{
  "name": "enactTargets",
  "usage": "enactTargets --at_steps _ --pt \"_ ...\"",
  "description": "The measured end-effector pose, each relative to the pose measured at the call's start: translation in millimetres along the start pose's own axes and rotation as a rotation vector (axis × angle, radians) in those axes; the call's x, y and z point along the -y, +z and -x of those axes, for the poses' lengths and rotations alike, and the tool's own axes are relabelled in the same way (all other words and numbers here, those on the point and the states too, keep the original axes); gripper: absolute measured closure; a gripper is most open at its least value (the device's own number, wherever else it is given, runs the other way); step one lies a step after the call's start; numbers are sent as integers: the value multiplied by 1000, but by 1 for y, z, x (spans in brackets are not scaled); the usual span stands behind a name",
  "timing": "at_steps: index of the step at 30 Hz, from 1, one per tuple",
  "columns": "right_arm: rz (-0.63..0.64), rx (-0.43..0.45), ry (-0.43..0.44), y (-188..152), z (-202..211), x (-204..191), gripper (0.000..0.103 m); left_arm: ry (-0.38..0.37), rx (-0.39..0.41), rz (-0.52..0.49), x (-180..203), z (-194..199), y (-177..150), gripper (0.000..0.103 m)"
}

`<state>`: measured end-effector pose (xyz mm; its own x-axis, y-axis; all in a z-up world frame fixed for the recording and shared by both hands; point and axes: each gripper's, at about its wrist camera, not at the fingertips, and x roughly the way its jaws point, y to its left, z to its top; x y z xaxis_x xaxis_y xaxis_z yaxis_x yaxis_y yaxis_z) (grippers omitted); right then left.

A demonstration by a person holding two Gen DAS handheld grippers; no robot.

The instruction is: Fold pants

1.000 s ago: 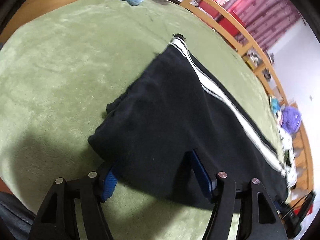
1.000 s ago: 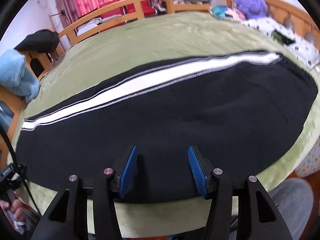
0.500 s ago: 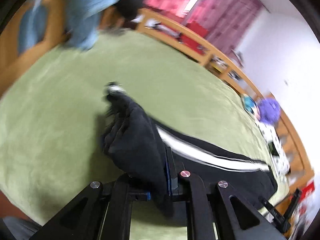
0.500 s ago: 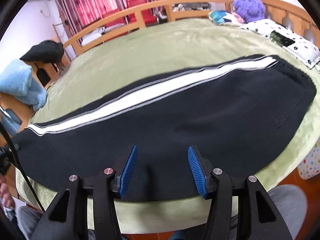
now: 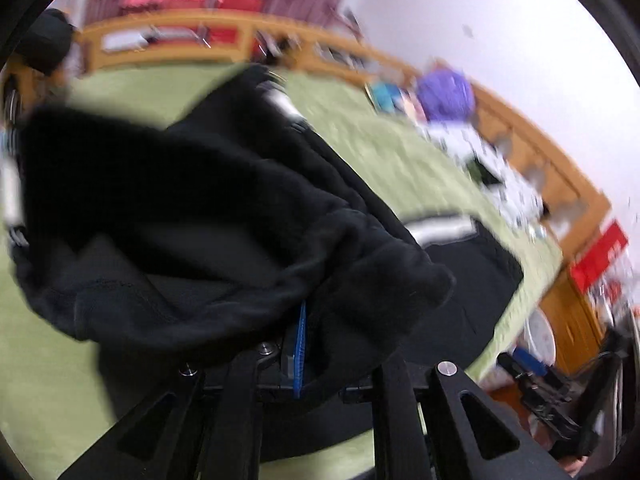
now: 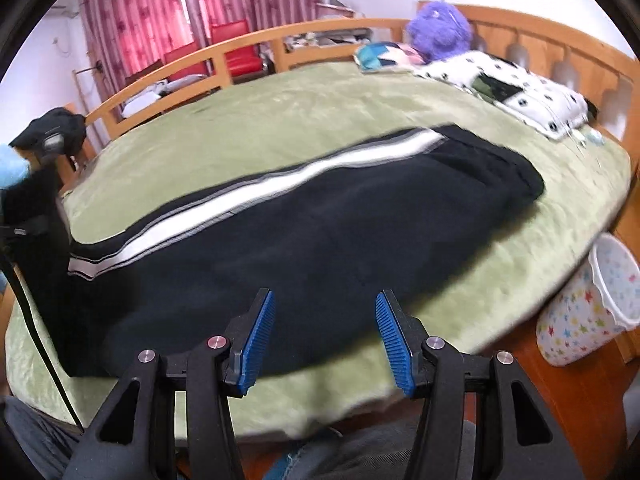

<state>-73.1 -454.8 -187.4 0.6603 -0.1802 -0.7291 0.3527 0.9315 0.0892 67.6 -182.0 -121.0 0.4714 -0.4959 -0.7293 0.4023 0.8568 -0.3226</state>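
Black pants [image 6: 320,232] with a white side stripe [image 6: 256,196] lie lengthwise on the green bed cover [image 6: 304,112]. In the left wrist view my left gripper [image 5: 302,340] is shut on the leg end of the pants [image 5: 192,216], which is lifted off the bed and hangs bunched over the fingers; the picture is blurred. The waist end [image 5: 472,264] stays flat on the bed beyond. In the right wrist view my right gripper [image 6: 324,336] stands open above the near edge of the pants, with nothing between its blue pads [image 6: 260,332].
A wooden rail [image 6: 240,48] rings the bed. A purple plush [image 6: 440,28] and a spotted pillow [image 6: 520,92] lie at the far right. A star-patterned bin [image 6: 592,300] stands on the floor at right. Dark and blue clothes [image 6: 52,132] sit at the far left. A person's legs [image 6: 360,452] are at the near edge.
My left gripper shut on the leg end, lifted it off the bed and carried it toward the waist end. The right gripper drew back and up a little, still open.
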Motion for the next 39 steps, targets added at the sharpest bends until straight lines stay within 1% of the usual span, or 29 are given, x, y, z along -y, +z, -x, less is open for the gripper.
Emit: enactTargets --at_steps 1,2,3,4,5,7,8,9,11,12,13,15,16,19,20,23,25,27,28,29,30,31,32,34,36,37,39 --pt "8 -3 -12 -2 1 5 50 -17 -41 -2 6 -11 -6 90" --pt "16 -4 -24 -4 2 6 50 -44 -99 0 11 -25 -13 81" --pt "28 -6 -31 -7 3 8 50 -87 -181 6 15 -41 -20 73" --pt "38 -6 -33 -10 4 9 50 -121 -230 15 14 -47 -28 73" --pt "42 -6 -35 -11 4 11 50 -151 -252 28 13 -48 -33 73" --pt "40 -8 -29 -13 1 12 50 -164 -223 20 12 -31 -39 62" --pt "36 -10 -21 -12 0 11 50 -158 -202 1 11 -21 -40 47" --pt "31 -11 -8 -13 -1 9 50 -148 -158 -27 8 -3 -40 40" --pt "26 -5 31 -10 -3 1 50 -126 -92 -61 -1 24 -40 38" --pt "29 1 57 -8 -5 -6 50 -99 -68 -73 -9 38 -41 35" --pt "37 9 84 -5 -6 -15 50 -68 -55 -75 -10 42 -37 33" --pt "65 32 138 -1 -6 -36 50 26 -19 -48 -35 60 -37 32" --pt "85 47 169 1 -7 -48 50 60 -12 -32 -46 66 -39 32" --pt "146 75 251 7 -11 -81 50 119 -17 23 -82 76 -48 32" --pt "172 85 283 9 -14 -93 50 129 -20 44 -92 77 -52 32" --pt "246 84 341 15 -30 -127 50 147 -46 92 -119 79 -66 32" --pt "294 46 367 20 -49 -148 49 144 -48 122 -127 74 -71 32" --pt "326 7 370 21 -67 -160 49 134 -45 162 -139 74 -76 32" --pt "339 -21 364 20 -77 -164 51 129 -43 176 -142 73 -77 32" --pt "354 -63 369 17 -86 -168 67 121 -39 191 -146 73 -77 32" --pt "367 -105 364 15 -93 -168 93 112 -37 203 -148 73 -78 32" --pt "347 -143 389 15 -97 -163 94 103 -38 209 -150 71 -78 32" --pt "272 -151 452 19 -95 -148 94 94 -39 209 -150 70 -77 32" --pt "118 -154 533 28 -88 -113 94 81 -39 198 -150 69 -77 32" --pt "54 -145 533 29 -80 -93 94 69 -42 199 -153 66 -79 32" --pt "50 -148 521 28 -78 -90 94 62 -47 203 -155 65 -79 32" --pt "93 -197 468 18 -85 -99 92 46 -63 218 -159 58 -80 32"
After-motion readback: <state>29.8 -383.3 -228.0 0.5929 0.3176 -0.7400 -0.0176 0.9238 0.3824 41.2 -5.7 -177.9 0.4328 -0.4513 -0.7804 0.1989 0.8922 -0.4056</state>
